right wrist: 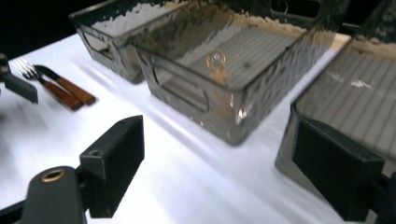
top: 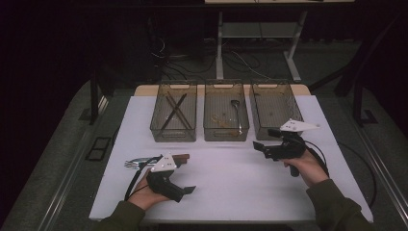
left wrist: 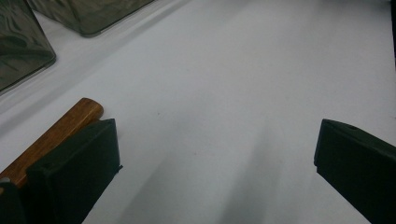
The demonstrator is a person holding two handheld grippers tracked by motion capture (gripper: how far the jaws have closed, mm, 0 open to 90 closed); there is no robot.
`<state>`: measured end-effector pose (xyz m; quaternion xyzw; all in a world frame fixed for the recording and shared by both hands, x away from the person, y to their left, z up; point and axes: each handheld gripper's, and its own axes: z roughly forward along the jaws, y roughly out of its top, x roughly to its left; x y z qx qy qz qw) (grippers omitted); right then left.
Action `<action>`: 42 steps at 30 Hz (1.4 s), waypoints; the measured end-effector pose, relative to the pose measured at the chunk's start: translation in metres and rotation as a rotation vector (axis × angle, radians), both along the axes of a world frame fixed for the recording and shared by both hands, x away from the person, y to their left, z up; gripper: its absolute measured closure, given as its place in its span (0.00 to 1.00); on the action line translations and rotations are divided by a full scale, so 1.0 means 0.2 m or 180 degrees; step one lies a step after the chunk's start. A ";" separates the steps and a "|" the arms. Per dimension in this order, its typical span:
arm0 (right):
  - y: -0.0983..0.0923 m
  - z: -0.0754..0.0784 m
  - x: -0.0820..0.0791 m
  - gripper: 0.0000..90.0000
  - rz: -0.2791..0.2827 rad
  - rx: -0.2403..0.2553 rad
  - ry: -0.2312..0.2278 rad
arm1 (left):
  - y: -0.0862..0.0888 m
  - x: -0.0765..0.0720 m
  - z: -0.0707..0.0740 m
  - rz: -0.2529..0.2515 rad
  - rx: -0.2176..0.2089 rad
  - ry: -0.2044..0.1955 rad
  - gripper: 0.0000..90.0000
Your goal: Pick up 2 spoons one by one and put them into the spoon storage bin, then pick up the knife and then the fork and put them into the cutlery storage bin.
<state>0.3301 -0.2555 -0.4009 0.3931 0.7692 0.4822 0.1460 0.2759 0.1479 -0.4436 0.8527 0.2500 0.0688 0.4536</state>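
Observation:
On the white table (top: pixel 231 178), wooden-handled cutlery (top: pixel 144 161) lies at the left: a fork (right wrist: pixel 25 70) and a knife (right wrist: pixel 70 91) side by side. My left gripper (top: pixel 186 174) rests beside them, open, with its left jaw against a wooden handle (left wrist: pixel 56 135) and nothing between its jaws. In the left gripper view, the left gripper (left wrist: pixel 215 158) faces bare table. My right gripper (top: pixel 263 139) hovers open in front of the right bin (top: pixel 272 83). From its own camera, the right gripper (right wrist: pixel 215 168) points at the middle bin (right wrist: pixel 196 93).
Three smoky clear bins stand in a row at the back. The left bin (top: pixel 173 132) holds dark sticks, the middle bin (top: pixel 226 134) a spoon (top: pixel 235 108), and the right bin looks bare. The floor beyond the table has cables and desk legs.

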 end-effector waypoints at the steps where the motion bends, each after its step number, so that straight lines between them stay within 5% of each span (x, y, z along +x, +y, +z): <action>1: -0.01 -0.01 -0.01 0.19 0.0008 -0.0012 -0.0002 | 0.00 0.00 0.00 0.0002 0.0001 0.0001 0.00; 20: -0.12 -0.17 -0.29 0.19 0.0124 -0.0066 -0.0044 | 0.01 0.00 0.01 0.0005 0.0030 -0.0023 0.00; 31: -0.22 -0.22 -0.36 0.19 0.0116 -0.0075 0.0008 | 0.03 0.01 0.04 0.0029 0.0042 -0.0053 0.00; 42: -0.21 -0.21 -0.36 0.19 0.0137 -0.0041 -0.0015 | 0.08 0.07 0.10 0.0111 0.0096 0.0011 0.05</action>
